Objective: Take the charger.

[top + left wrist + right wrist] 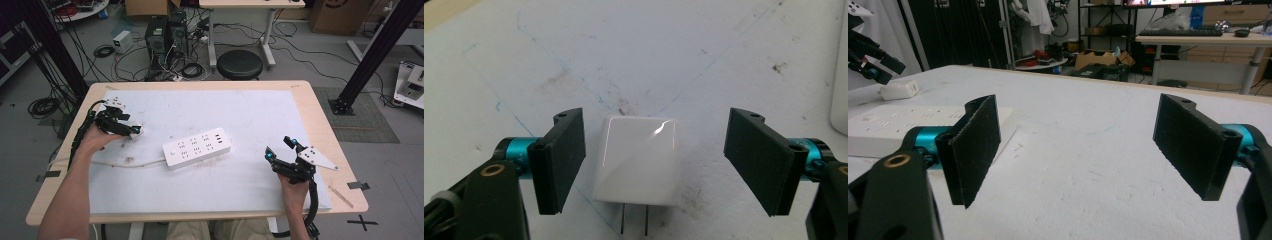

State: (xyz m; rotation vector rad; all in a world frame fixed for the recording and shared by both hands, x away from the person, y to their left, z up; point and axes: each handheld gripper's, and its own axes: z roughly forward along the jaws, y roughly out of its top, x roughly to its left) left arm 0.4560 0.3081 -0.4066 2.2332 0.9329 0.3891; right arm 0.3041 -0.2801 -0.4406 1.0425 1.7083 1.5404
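A white plug adapter (638, 160) lies flat on the white mat, prongs pointing back toward the camera. My left gripper (658, 150) is open, one jaw on each side of it and neither pad touching. In the high view this left gripper (131, 131) is at the table's left with the adapter (138, 131) at its tips. A white power strip (197, 146) lies mid-table. My right gripper (280, 148) stands open and holds nothing at the front right; in its own view the right gripper (1078, 145) faces the power strip (898, 125) and the adapter (899, 90).
The strip's white cord (125, 164) runs left across the mat toward the table's left edge. The white mat (240, 110) covers most of the wooden table (320, 125). A black stool (240, 64) stands behind the far edge.
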